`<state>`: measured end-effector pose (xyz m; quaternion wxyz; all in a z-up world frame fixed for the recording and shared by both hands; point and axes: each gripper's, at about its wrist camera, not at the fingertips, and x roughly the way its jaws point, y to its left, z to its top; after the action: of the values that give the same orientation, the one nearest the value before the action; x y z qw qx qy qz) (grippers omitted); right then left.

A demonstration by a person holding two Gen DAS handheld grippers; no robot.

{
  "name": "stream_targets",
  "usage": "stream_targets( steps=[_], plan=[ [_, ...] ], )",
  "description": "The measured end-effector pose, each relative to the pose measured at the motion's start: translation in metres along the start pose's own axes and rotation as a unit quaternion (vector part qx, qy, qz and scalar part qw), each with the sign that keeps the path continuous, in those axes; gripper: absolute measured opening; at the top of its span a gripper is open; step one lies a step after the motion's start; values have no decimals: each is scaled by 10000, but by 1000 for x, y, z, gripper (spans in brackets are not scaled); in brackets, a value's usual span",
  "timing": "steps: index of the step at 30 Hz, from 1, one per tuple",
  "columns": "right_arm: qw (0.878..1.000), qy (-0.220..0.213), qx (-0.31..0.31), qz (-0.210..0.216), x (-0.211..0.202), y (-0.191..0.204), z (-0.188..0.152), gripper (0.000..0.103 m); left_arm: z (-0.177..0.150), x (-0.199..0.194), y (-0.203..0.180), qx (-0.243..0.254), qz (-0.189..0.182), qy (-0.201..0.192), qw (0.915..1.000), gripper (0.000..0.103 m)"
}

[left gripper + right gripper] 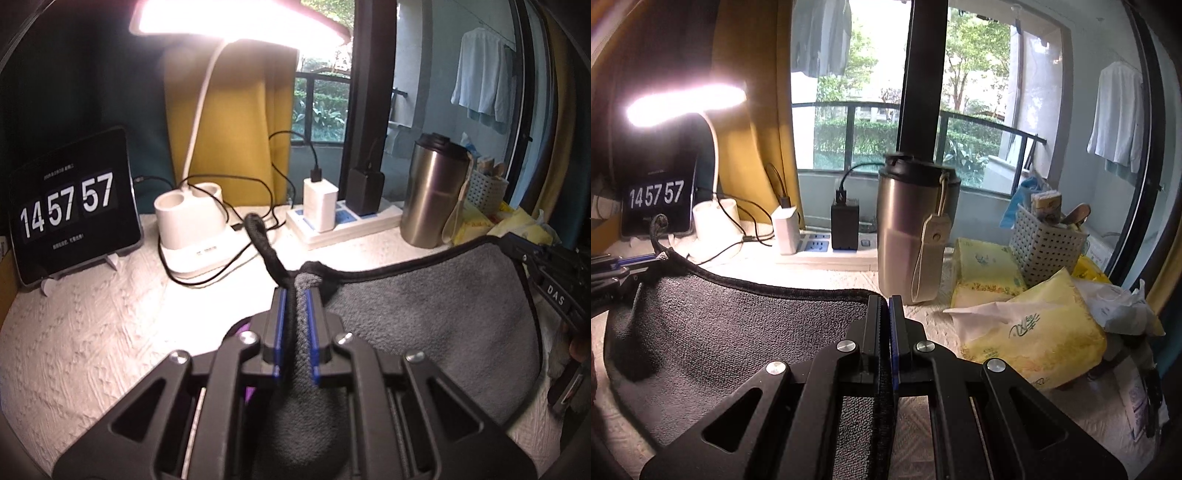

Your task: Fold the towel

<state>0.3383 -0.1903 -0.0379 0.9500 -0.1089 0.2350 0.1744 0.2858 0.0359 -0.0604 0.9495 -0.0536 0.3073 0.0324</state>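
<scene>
I see a soft, fuzzy grey cloth towel (424, 314) with a black stitched edge. My grippers look like matt black plastic with shiny metal screws. The cup (912, 229) is smooth brushed metal. The table cover (92, 332) is bumpy white cloth.

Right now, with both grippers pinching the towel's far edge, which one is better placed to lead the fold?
Marginally the left gripper: open tablecloth around it. The right gripper grips the grey towel beside the steel tumbler and tissue packs. Both must move together.
</scene>
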Motion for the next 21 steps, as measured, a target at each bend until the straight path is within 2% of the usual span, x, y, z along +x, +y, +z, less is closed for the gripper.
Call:
stream_targets(
  steps=[12,21],
  plan=[
    [9984,539,-121,77,39,3,-11,5,-12,43,6,-77,40,528,9986,11],
    [9941,1080,-76,101,63,0,-16,5,-16,71,15,-396,70,1065,9935,14]
  ],
)
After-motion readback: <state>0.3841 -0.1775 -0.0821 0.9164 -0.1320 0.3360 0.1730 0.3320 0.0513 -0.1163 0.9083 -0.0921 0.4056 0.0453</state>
